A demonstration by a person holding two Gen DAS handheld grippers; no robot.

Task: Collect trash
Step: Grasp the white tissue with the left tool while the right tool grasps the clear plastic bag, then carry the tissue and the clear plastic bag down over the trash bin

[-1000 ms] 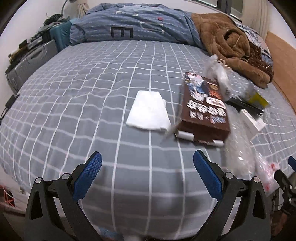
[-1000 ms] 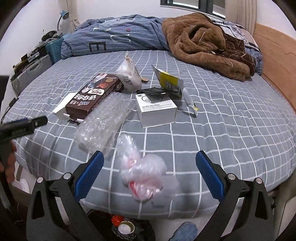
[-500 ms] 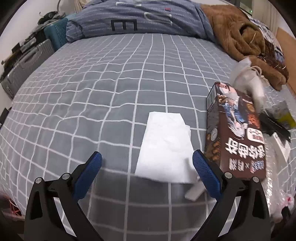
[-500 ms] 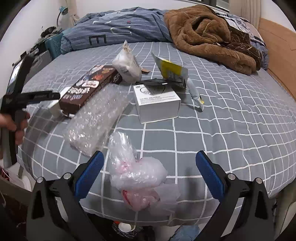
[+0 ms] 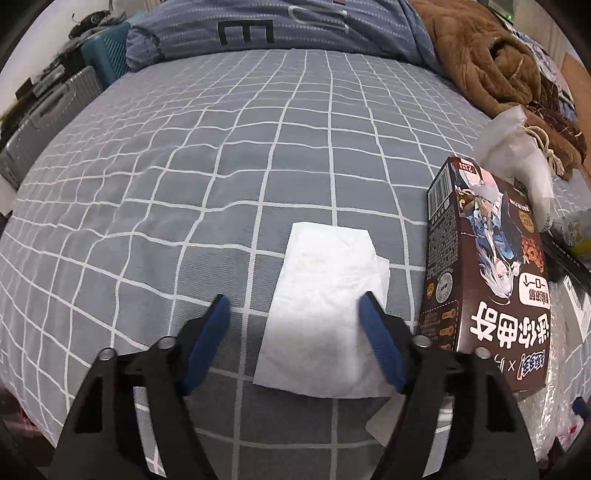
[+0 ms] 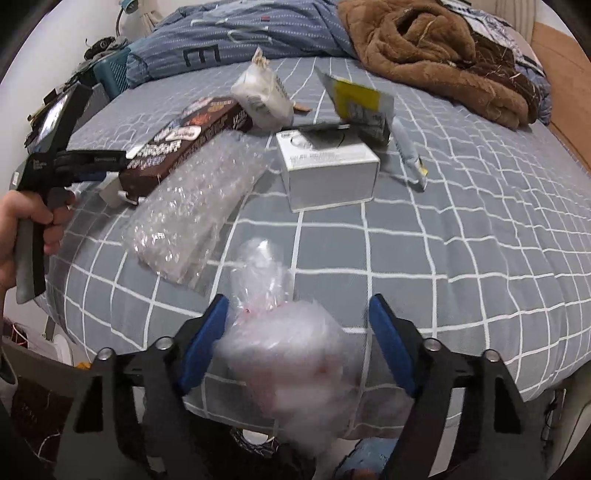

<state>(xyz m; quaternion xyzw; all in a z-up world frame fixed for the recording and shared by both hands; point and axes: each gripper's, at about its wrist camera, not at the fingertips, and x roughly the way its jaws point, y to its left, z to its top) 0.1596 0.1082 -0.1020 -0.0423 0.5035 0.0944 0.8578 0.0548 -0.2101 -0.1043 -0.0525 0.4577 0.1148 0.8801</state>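
Trash lies on a grey checked bed (image 5: 221,184). My left gripper (image 5: 295,314) is open, its fingers on either side of the near part of a flat white tissue (image 5: 325,295). A brown snack box (image 5: 487,280) lies just right of it. My right gripper (image 6: 299,317) is open around a crumpled clear plastic bag (image 6: 280,332) at the bed's front edge. Beyond it lie bubble wrap (image 6: 195,206), the snack box (image 6: 188,140), a white box (image 6: 328,170), a white drawstring pouch (image 6: 262,92) and a yellow packet (image 6: 358,99).
A brown blanket (image 6: 443,55) and a blue duvet (image 5: 280,29) are heaped at the bed's far end. Suitcases (image 5: 44,114) stand to the left of the bed. The left gripper and the hand holding it show at the left of the right wrist view (image 6: 48,166).
Both grippers moved forward and down. The left one now straddles the tissue and its jaws have narrowed. The right one now surrounds the plastic bag, jaws also narrower.
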